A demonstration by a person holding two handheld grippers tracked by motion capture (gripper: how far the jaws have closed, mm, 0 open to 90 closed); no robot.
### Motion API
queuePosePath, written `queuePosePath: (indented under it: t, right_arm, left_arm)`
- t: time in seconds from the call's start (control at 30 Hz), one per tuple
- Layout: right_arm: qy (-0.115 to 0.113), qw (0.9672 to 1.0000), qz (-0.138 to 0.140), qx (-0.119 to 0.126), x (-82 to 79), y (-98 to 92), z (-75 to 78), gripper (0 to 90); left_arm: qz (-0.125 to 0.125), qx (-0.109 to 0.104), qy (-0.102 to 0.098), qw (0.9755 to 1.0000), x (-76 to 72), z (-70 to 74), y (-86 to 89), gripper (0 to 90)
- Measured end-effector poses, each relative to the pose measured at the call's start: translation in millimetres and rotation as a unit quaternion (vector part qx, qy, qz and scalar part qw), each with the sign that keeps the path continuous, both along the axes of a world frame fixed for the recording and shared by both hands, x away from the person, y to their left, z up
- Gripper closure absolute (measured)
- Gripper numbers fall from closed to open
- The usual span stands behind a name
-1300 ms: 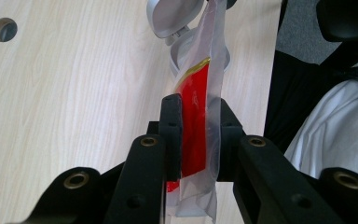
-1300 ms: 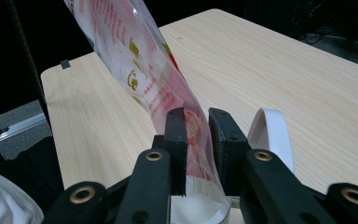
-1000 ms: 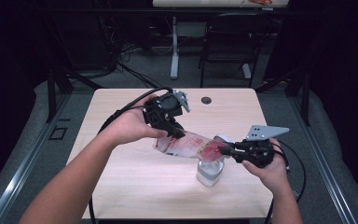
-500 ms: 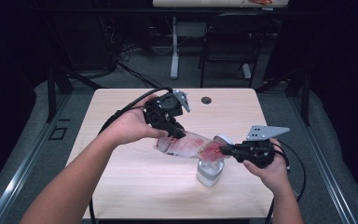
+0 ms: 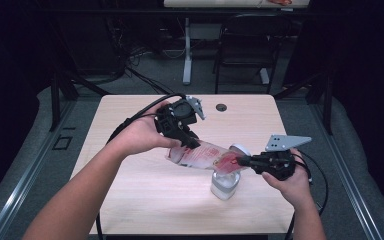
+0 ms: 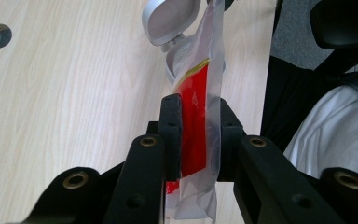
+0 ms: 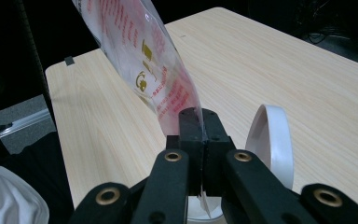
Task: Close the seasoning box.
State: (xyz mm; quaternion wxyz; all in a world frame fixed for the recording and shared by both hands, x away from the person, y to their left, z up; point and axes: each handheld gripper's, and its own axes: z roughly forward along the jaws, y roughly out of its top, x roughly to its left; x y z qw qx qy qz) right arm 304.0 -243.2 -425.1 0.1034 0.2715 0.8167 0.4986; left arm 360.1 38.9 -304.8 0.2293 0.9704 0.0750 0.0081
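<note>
A clear plastic pouch (image 5: 205,156) with red print hangs slanted over a clear container (image 5: 225,186) whose white flip lid (image 5: 240,149) stands open. My left gripper (image 5: 192,145) is shut on the pouch's upper end; in the left gripper view its jaws pinch the red pouch (image 6: 196,126) above the open lid (image 6: 170,21). My right gripper (image 5: 244,161) is shut on the pouch's lower end, over the container. Its jaws have just been closing with the pouch edge between them. In the right gripper view they (image 7: 200,126) pinch the film (image 7: 144,60) beside the lid (image 7: 270,140).
The light wooden table (image 5: 130,200) has a round cable hole (image 5: 222,107) near its far edge. Cables trail from both grippers across the table. A chair and a desk leg stand on the floor beyond the table.
The right gripper's jaws have drawn together on the pouch's lower end. Both hands and the pouch stay where they were.
</note>
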Motion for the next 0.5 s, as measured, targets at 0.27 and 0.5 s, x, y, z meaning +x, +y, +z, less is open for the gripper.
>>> queuePosePath:
  t: [0.27, 0.5]
  right_arm:
    - [0.000, 1.0000, -0.002, -0.001, -2.0, -1.6, 0.7, 90.0]
    - [0.003, 1.0000, 0.001, -0.006, -4.3, -3.7, 2.1, 90.0]
  left_arm:
    - [-0.005, 0.001, 0.001, 1.0000, 0.8, 0.5, -1.2, 78.0]
    - [-0.006, -0.001, 0.009, 0.9999, 1.1, -1.4, -3.2, 78.1]
